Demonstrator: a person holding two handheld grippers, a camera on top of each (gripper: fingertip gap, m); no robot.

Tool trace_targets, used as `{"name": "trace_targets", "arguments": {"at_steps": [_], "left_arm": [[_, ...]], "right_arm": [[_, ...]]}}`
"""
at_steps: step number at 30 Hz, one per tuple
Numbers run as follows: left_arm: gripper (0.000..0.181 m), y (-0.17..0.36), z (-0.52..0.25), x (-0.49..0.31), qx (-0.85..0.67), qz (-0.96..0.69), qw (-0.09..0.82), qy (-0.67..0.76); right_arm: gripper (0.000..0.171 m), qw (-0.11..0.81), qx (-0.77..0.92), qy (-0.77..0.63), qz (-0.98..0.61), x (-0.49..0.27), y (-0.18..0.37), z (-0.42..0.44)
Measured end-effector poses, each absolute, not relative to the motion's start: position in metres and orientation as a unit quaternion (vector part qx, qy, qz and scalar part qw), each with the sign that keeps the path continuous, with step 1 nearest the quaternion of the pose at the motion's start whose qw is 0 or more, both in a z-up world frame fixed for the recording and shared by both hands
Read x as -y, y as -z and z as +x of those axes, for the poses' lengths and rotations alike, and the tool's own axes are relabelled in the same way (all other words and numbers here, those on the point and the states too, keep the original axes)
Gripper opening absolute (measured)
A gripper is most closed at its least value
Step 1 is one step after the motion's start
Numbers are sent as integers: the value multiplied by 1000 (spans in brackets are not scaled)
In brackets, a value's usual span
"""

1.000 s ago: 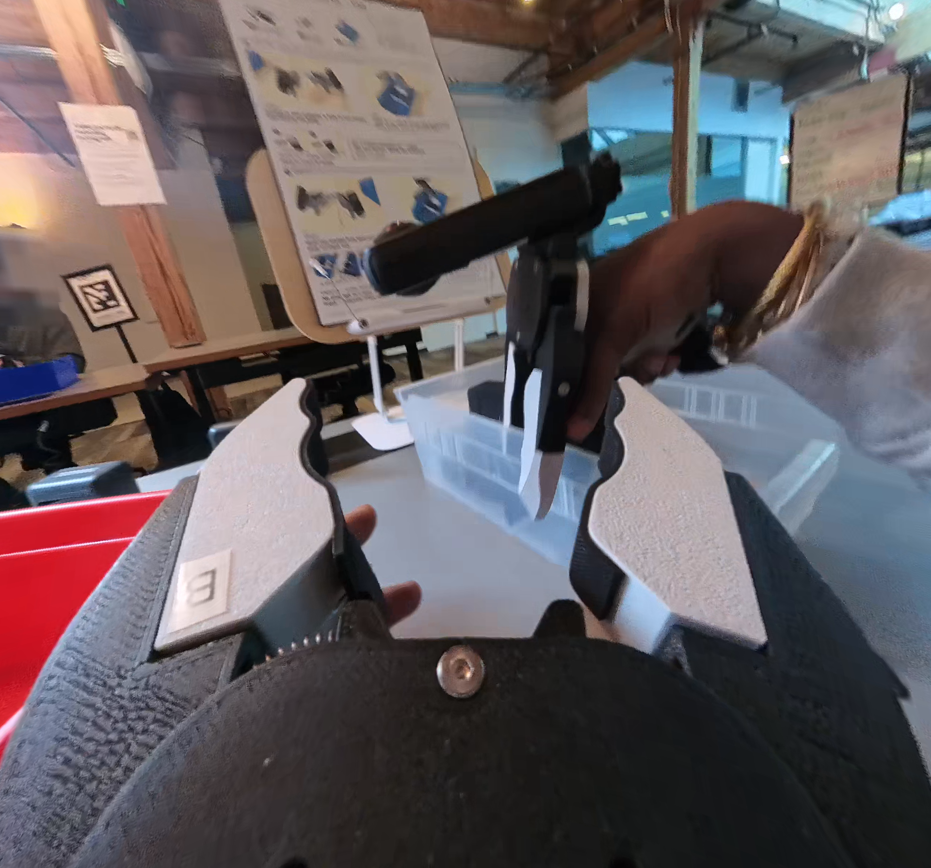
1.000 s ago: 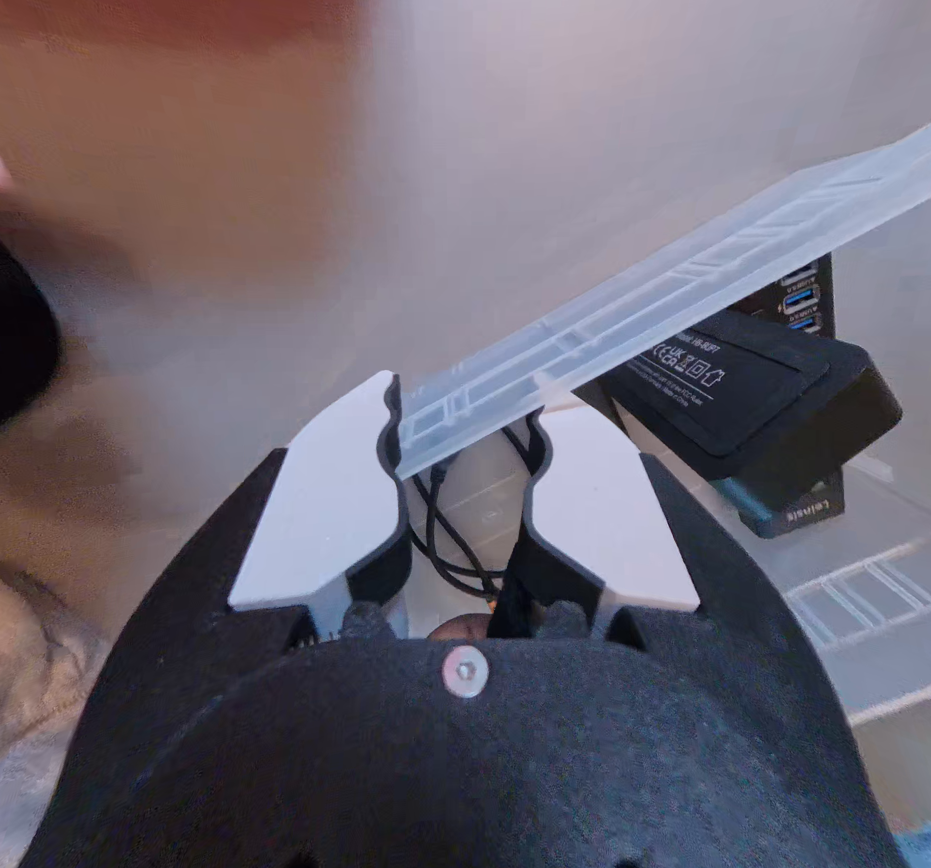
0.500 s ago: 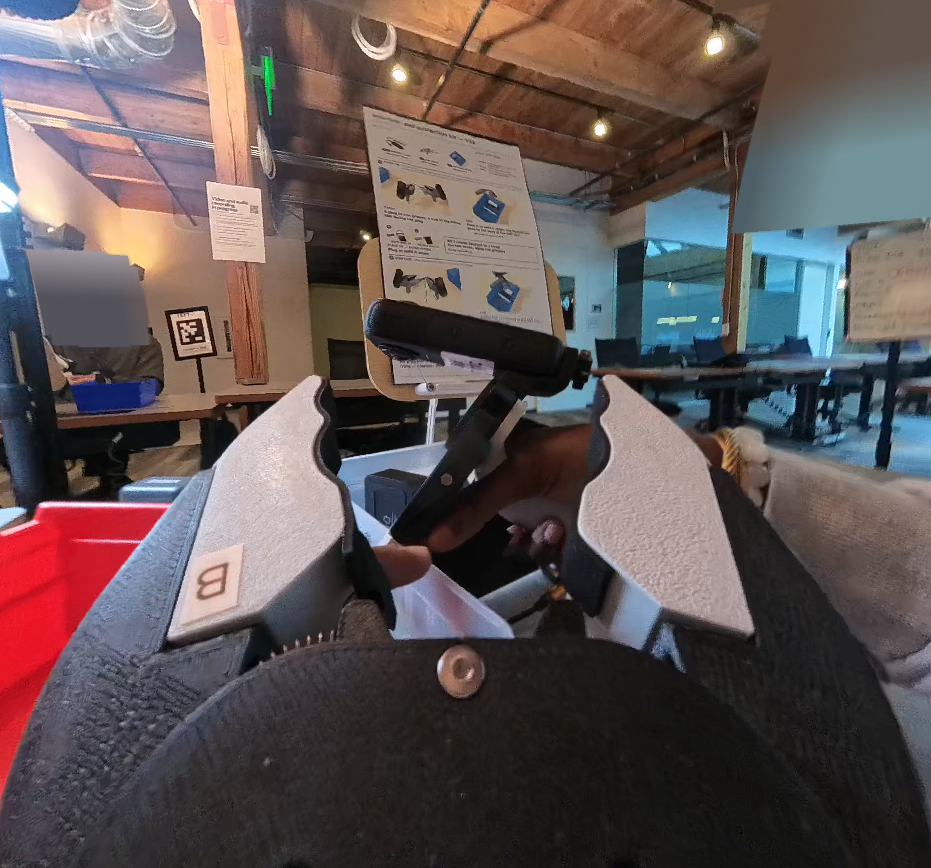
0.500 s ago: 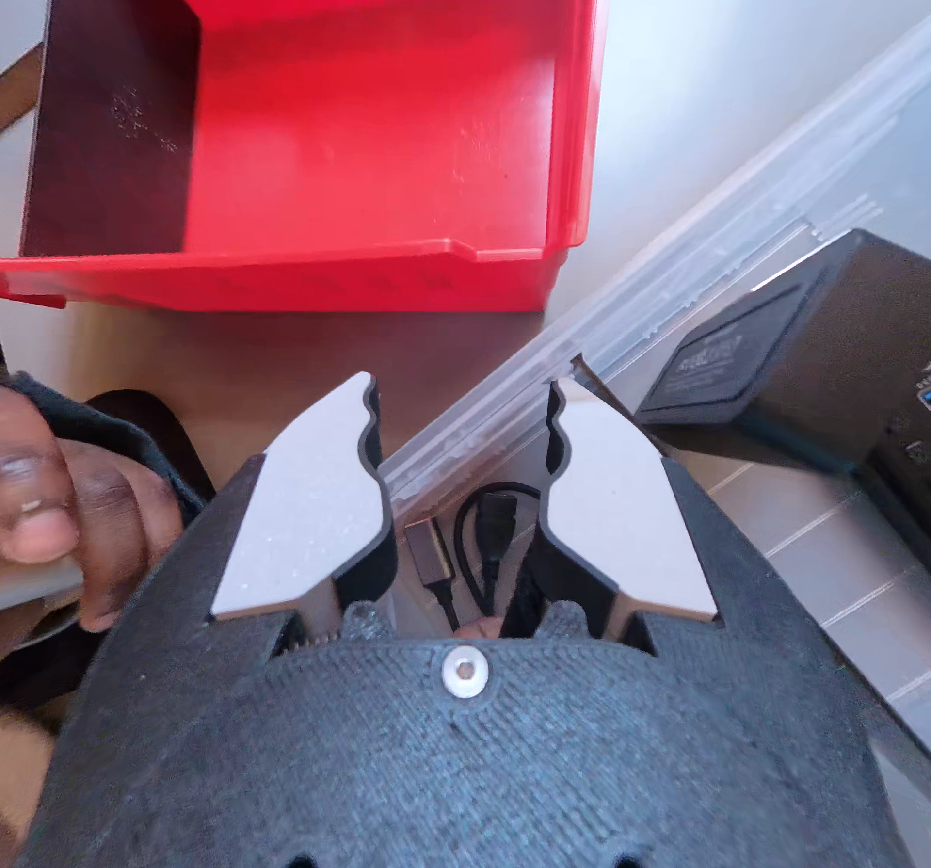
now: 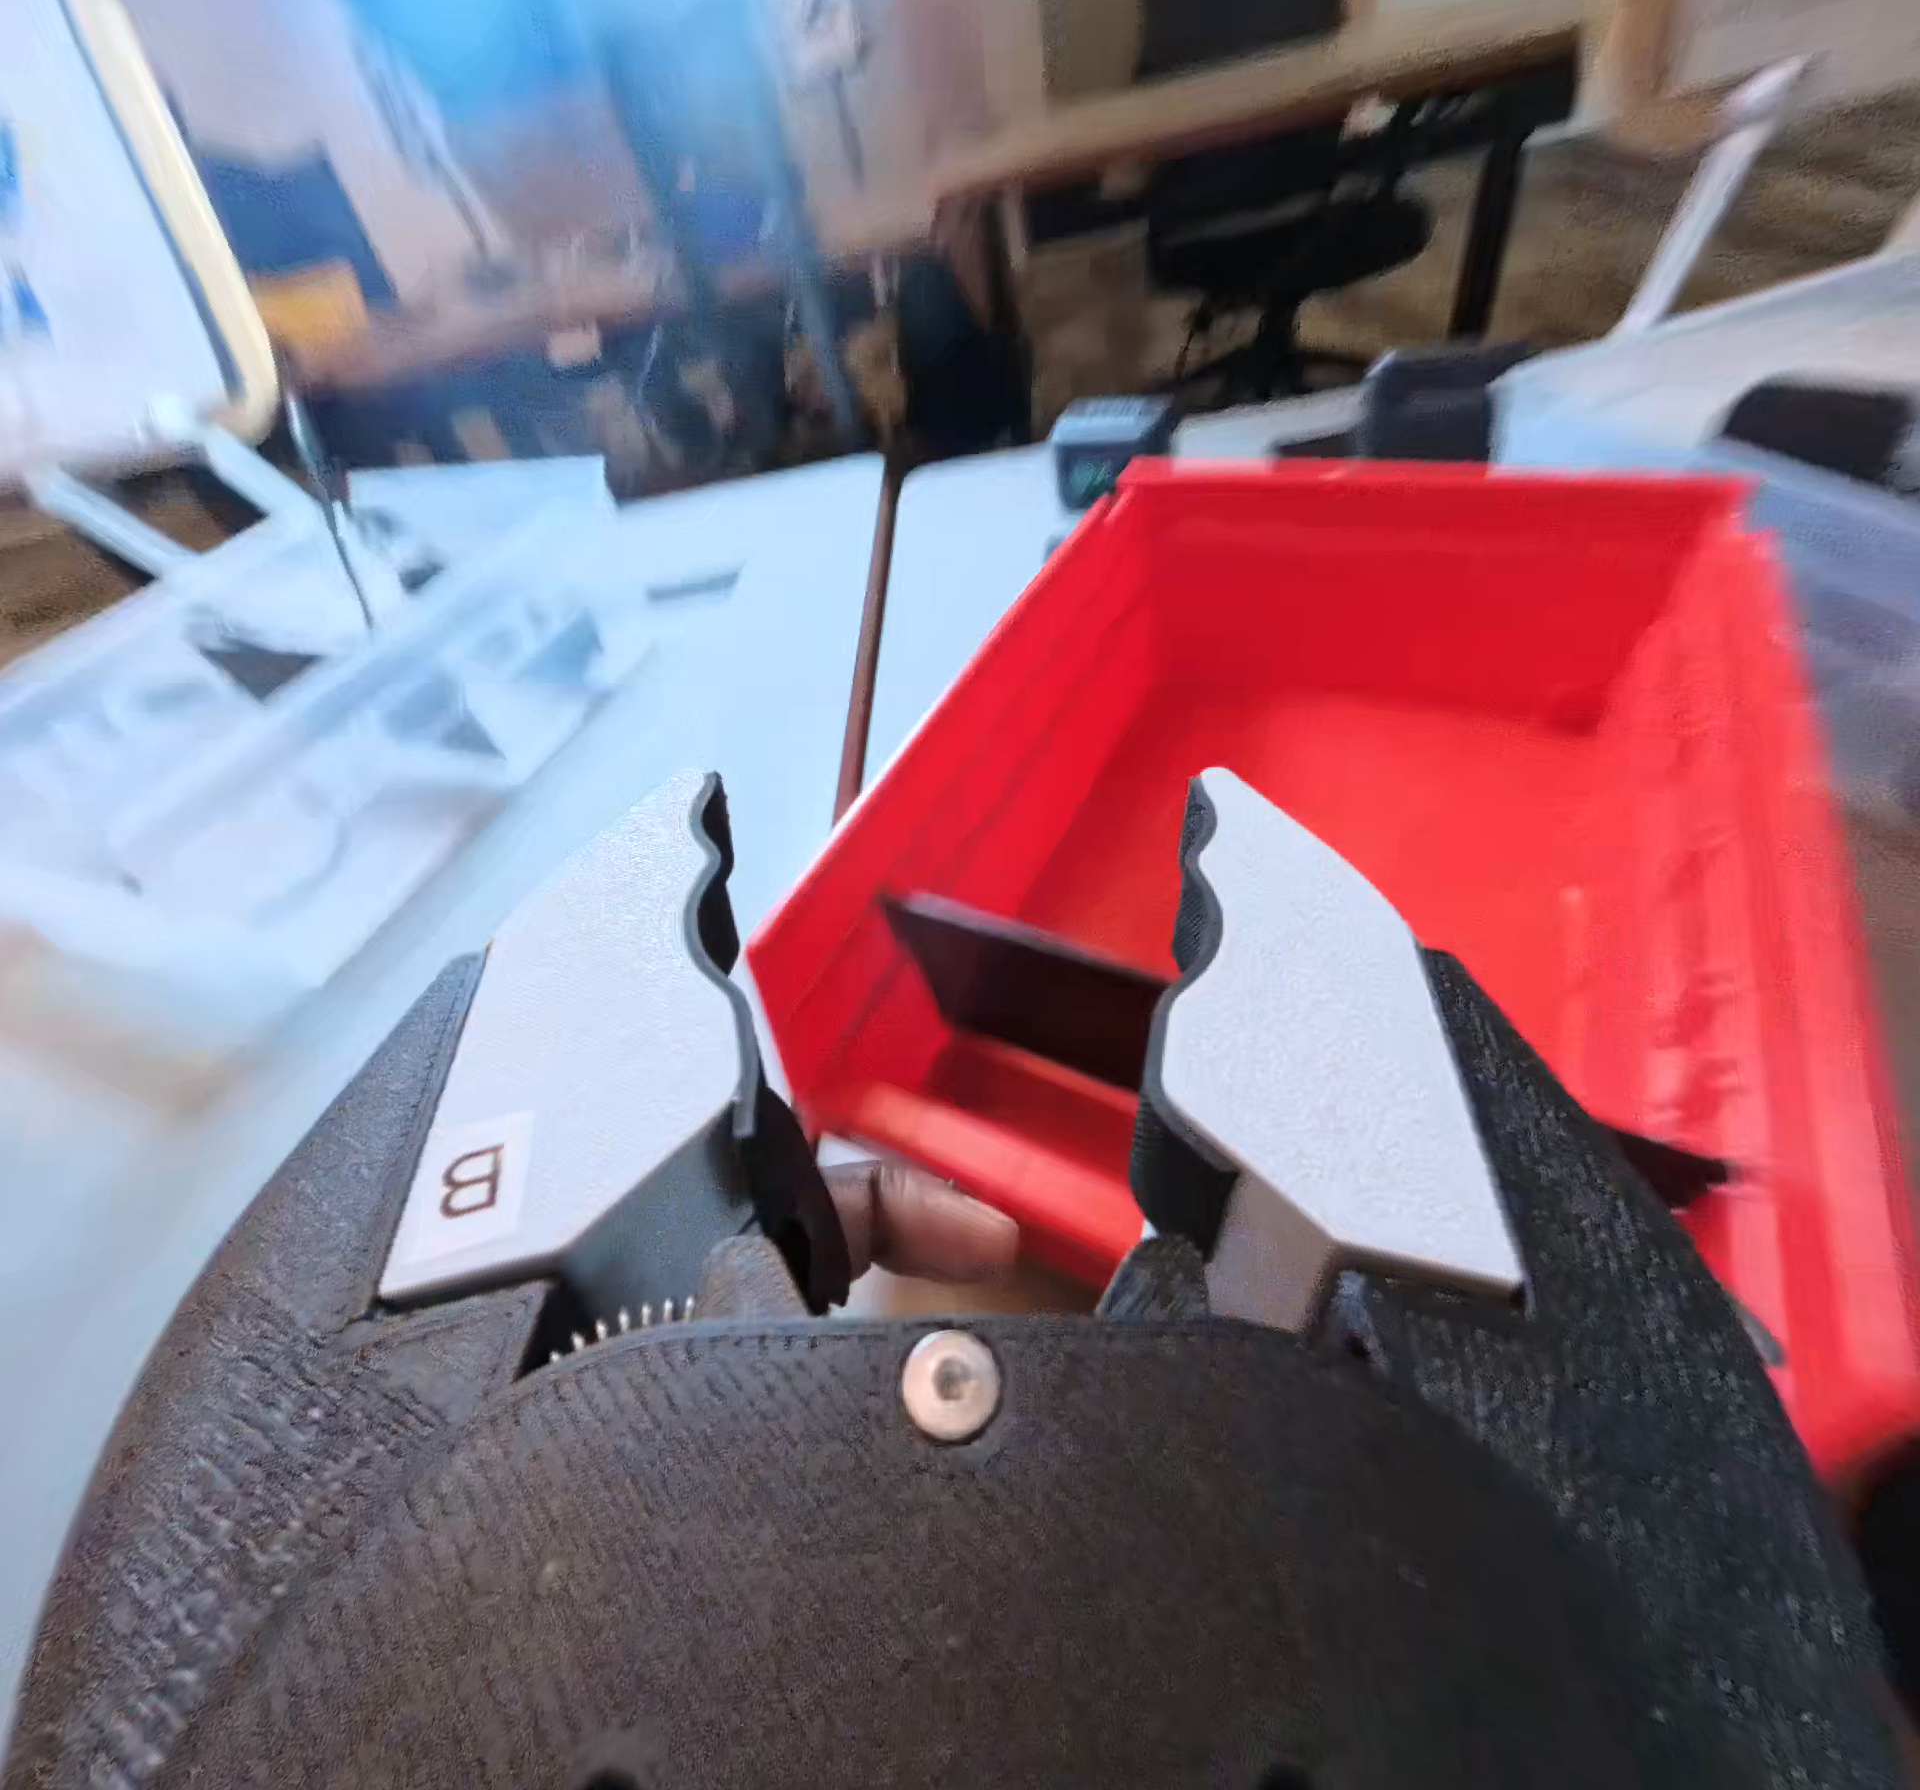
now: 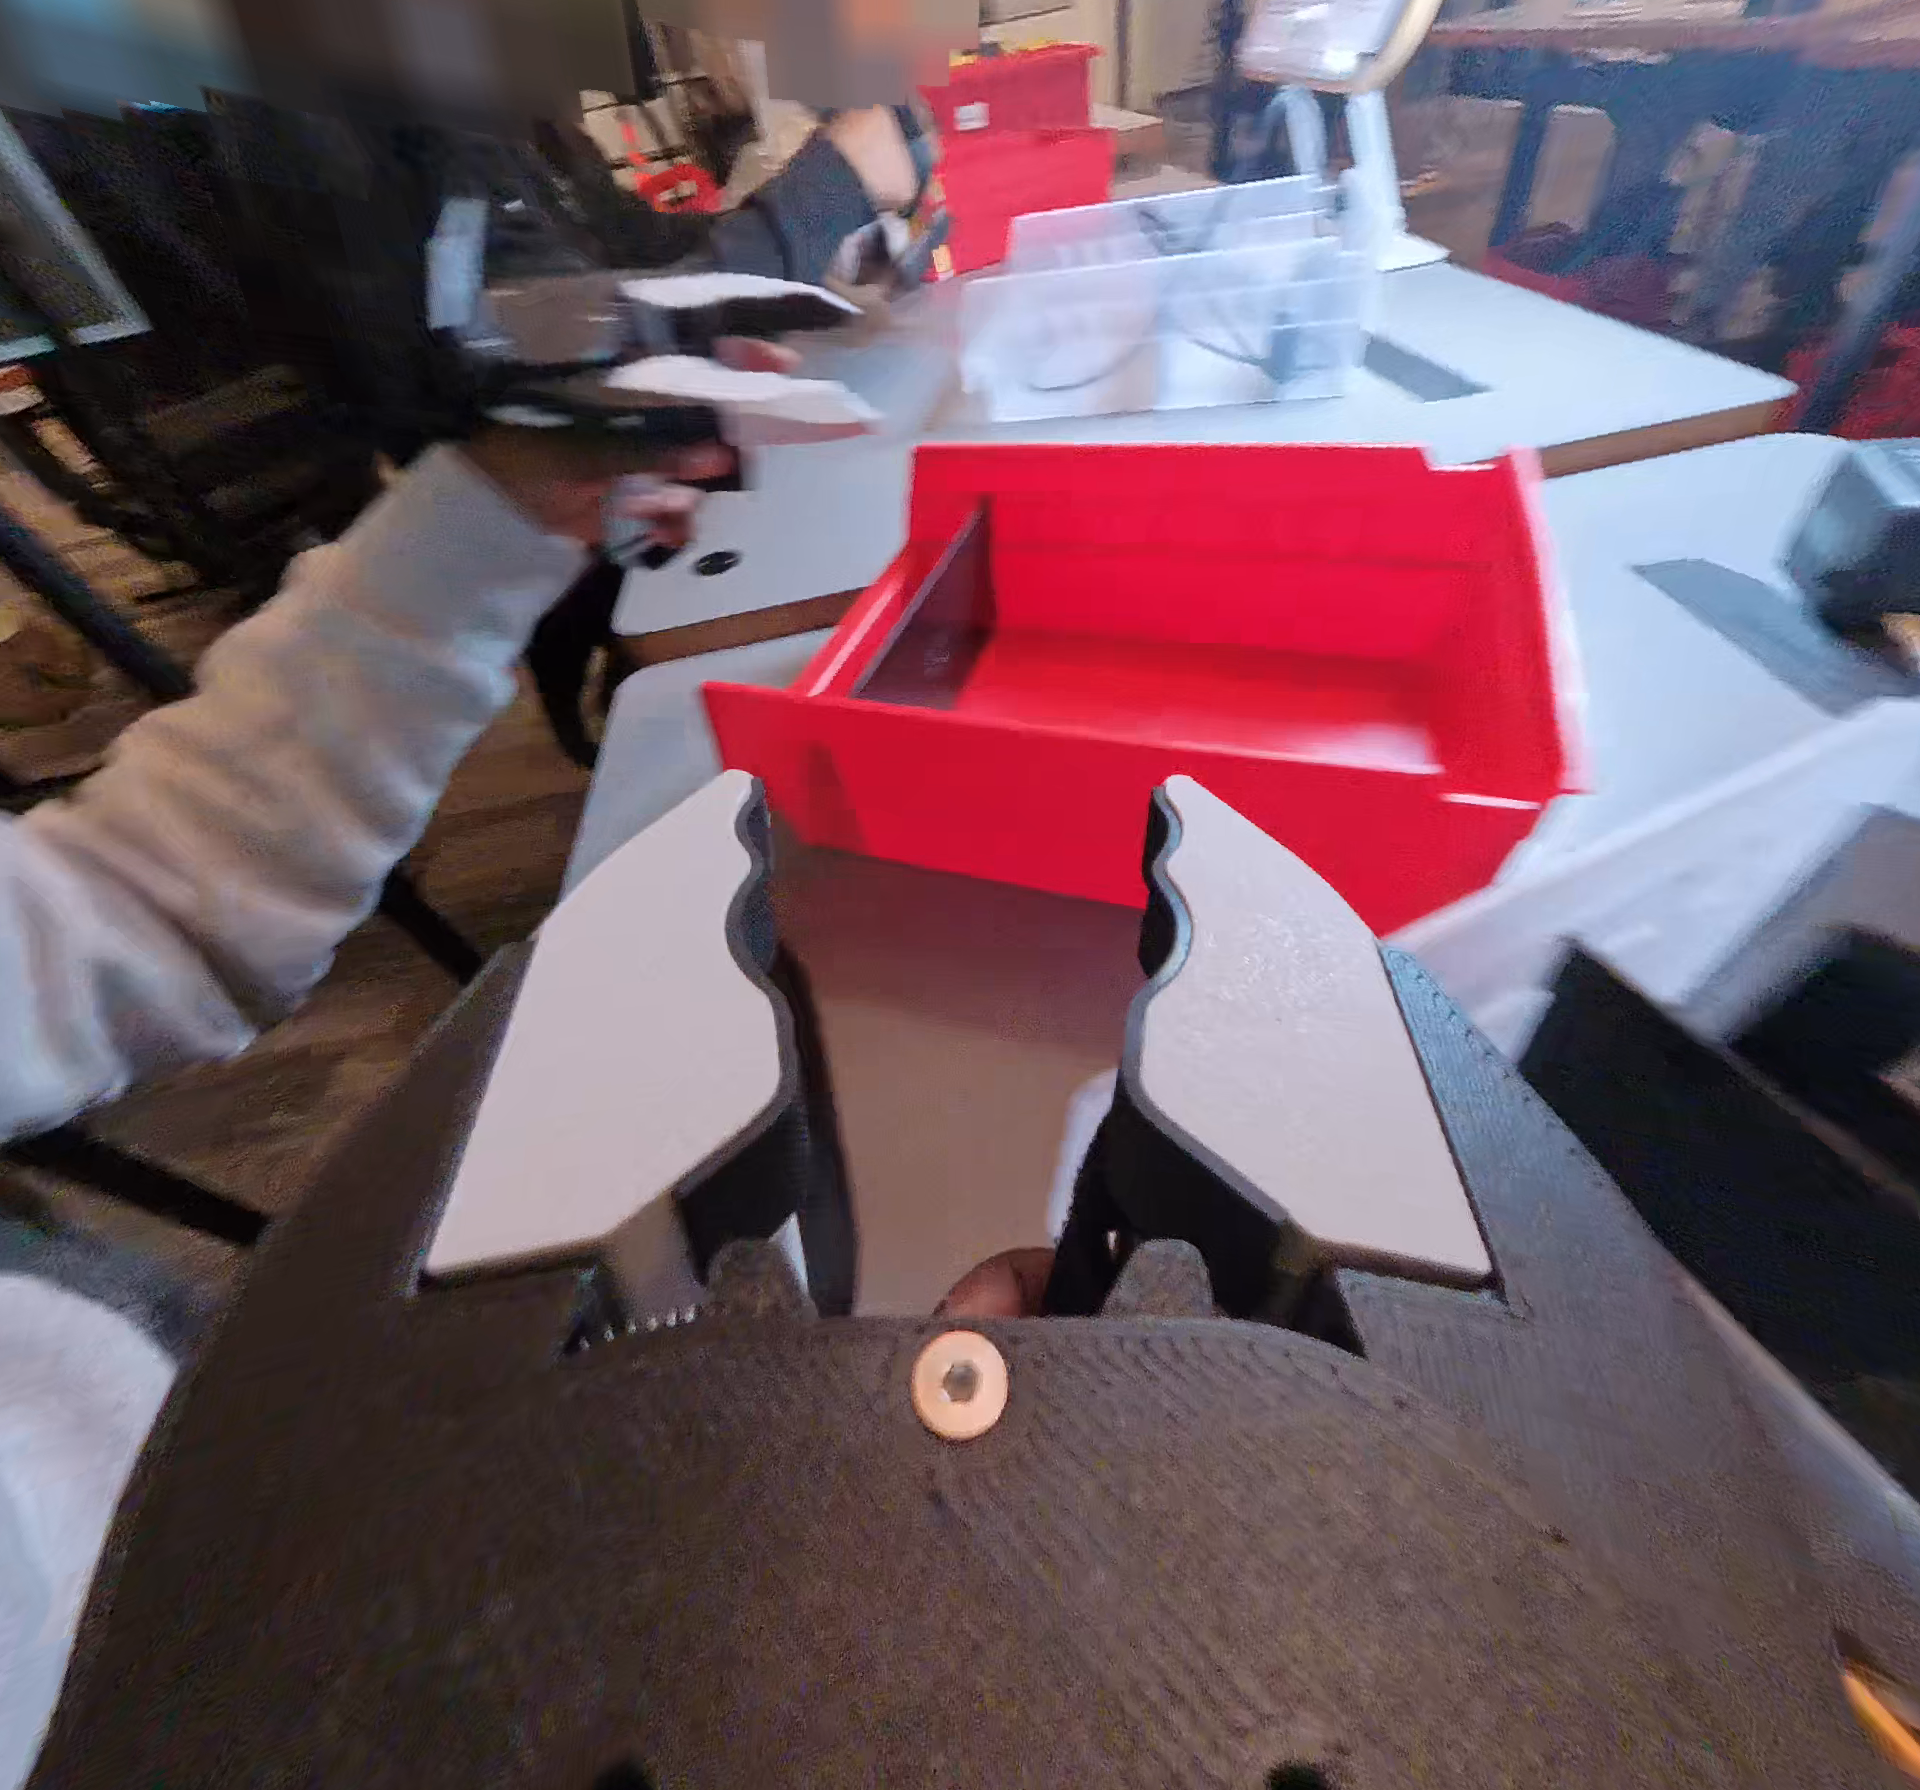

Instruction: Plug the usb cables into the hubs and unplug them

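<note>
Left gripper [image 5: 956, 867] was open, holding nothing. Right gripper [image 6: 951, 867] was open too, empty, pale sleeve [image 6: 260, 753] at frame left.

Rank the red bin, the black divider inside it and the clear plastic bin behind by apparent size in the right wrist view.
1. red bin
2. clear plastic bin, though it sits farther off and may really be bigger
3. black divider

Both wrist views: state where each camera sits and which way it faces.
Left wrist view: on the left claw, open and empty, facing the red bin; a fingertip shows below.
Right wrist view: on the right claw, open, facing the same bin's side across the table; a grey sleeve shows.
Shared: the red bin and its dark divider.
</note>
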State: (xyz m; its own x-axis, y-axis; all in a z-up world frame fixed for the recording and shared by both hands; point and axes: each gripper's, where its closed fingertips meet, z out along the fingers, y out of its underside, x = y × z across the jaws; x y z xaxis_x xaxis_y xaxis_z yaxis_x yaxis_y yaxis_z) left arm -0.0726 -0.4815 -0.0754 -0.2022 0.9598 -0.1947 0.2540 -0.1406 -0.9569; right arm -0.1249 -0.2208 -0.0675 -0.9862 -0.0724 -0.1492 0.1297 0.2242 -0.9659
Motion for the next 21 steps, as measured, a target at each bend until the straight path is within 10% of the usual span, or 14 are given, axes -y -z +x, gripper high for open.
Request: {"name": "trace_targets", "arguments": {"at_steps": [8, 18, 21], "left_arm": [[39, 157, -65, 510, 630, -573, 368, -373], [64, 178, -49, 463, 526, -639, 309, -469], [26, 182, -59, 463, 553, -619, 295, -474]], "right_arm": [[77, 108, -837, 534, -48, 246, 143, -50], [75, -9, -821, 570, 31, 280, 167, -67], [66, -48, -817, 574, 34, 284, 162, -75]]}}
